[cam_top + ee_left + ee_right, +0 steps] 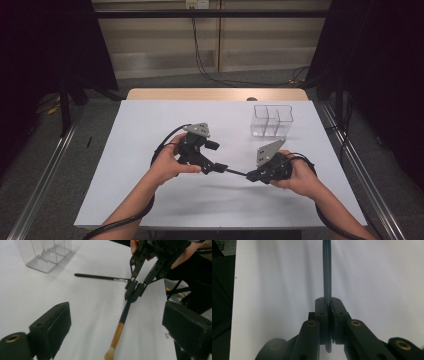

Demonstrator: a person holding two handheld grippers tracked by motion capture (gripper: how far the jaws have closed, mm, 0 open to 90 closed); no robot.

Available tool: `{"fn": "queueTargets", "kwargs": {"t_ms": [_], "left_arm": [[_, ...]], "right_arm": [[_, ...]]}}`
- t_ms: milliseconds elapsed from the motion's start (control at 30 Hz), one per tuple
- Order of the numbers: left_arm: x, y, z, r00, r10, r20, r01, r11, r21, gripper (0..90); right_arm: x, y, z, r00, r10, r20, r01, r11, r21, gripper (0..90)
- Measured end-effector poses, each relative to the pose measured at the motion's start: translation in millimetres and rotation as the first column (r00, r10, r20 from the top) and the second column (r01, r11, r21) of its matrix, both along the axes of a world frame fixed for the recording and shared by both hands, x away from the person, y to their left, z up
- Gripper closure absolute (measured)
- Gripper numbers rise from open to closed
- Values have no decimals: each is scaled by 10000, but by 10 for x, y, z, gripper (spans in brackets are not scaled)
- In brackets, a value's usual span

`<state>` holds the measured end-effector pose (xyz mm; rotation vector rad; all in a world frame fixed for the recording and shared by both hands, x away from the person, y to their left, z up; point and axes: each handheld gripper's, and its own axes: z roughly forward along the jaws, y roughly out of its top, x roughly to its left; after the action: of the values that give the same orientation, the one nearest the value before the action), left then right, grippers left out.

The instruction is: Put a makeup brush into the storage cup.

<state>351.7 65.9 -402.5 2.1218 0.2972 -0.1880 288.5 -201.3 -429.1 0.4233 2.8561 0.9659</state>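
white table | right gripper clamps brush | left gripper apart

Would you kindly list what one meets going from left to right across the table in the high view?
Left hand-held gripper → brush → right hand-held gripper; the clear divided box stands farther back.

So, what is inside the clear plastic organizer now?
The clear organizer looks empty: through its walls I see only its dividers and the white table. One brush lies on the table beside it; another brush is clamped in the right gripper.
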Motion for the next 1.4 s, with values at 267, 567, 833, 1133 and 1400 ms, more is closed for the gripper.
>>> {"fn": "queueTargets", "kwargs": {"t_ms": [267,567,833,1133,1400], "left_arm": [[11,109,3,9978,654,129,-640,9940,-885,57],[17,186,-30,9925,1213,139,-1172,9788,-1678,40],[22,214,-65,9883,1518,174,-1465,9735,-1756,27],[11,216,-101,9866,1628,85,-1576,9658,-2058,30],[0,173,-119,9870,1604,91,-1547,9644,-2144,39]], "right_arm": [[6,-28,-14,9995,-304,0,304,9990,328,853],[-6,-45,-39,9966,-829,18,822,9905,1106,853],[-5,-42,-19,9925,-1218,90,1183,9769,1781,853],[10,-14,-17,9847,-1740,106,1655,9523,2565,853],[16,17,19,9771,-2127,100,1989,9284,3138,854]]}}
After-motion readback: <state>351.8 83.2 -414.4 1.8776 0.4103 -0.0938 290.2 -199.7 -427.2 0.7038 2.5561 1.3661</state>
